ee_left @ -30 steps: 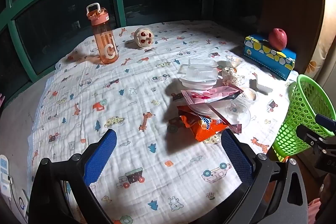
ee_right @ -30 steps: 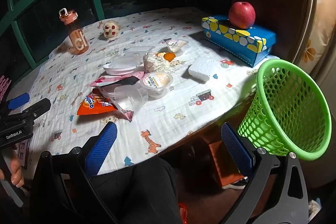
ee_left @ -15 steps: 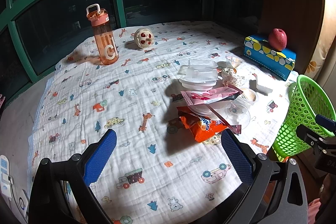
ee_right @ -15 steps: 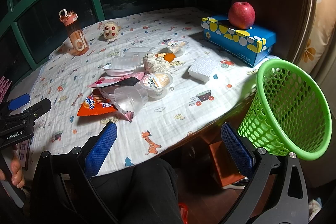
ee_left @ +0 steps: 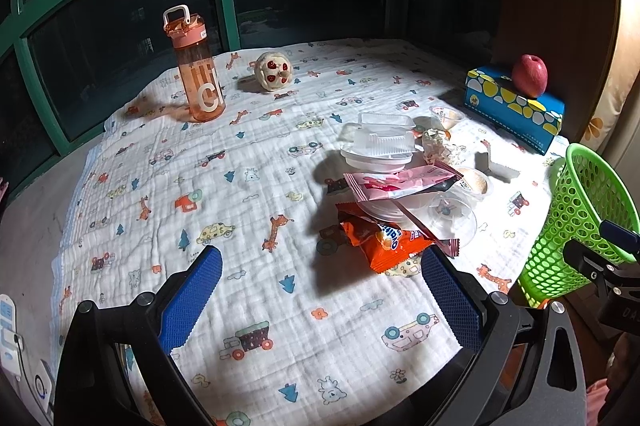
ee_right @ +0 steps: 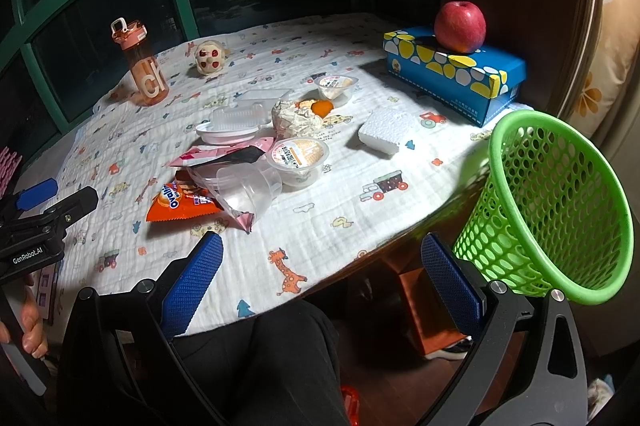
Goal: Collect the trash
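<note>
While a white quilted cloth printed with cartoon animals and vehicles covers the round table, the trash lies heaped on its right half. Off the table's right edge stands a bright green perforated plastic basket, tilted with its mouth toward the right wrist camera. At the far right of the table sits a blue rectangular tissue box with yellow and white spots, a red apple resting on top. Far left stands an upright translucent orange water bottle with a loop handle, with a small cream ball dotted red just beside it.

Within the heap, an orange foil snack bag lies nearest, partly under a pink wrapper and clear plastic cups. Behind these are stacked clear plastic trays, a sealed jelly cup, crumpled white paper and a white foam block.

Both tools hold nothing: the left gripper hovers over bare cloth with its blue pads spread wide, and the right gripper hangs equally wide at the table's near edge.
</note>
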### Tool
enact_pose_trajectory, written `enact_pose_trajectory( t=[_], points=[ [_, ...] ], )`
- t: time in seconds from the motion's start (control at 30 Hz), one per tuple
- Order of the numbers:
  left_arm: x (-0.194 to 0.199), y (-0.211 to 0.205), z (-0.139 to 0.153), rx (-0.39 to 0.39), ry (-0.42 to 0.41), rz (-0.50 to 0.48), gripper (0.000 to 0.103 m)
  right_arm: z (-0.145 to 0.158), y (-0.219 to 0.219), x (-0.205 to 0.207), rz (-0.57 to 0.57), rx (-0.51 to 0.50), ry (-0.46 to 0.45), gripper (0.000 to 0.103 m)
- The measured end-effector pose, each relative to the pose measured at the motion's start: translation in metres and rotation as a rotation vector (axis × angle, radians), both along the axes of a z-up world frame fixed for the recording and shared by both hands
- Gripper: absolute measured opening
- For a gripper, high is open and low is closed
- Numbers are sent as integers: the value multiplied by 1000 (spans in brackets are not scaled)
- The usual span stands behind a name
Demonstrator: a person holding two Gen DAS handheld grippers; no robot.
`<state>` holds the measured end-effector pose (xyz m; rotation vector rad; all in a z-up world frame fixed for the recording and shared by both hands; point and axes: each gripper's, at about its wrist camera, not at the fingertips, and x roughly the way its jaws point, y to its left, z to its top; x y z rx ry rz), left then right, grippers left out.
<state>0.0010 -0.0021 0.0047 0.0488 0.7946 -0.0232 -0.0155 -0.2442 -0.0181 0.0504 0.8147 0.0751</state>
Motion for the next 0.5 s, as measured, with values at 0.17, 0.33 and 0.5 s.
enact_pose_trajectory(
  t=[0.17,0.33,0.5],
  points=[
    [0,0,0,0,1,0,97,0,0,0,1,1,0,98],
    [3,-1,-4,0,2,2,97,0,-1,1,1,1,0,98],
    [4,-3,-5,0,2,3,97,0,-1,2,2,1,0,98]
  ],
)
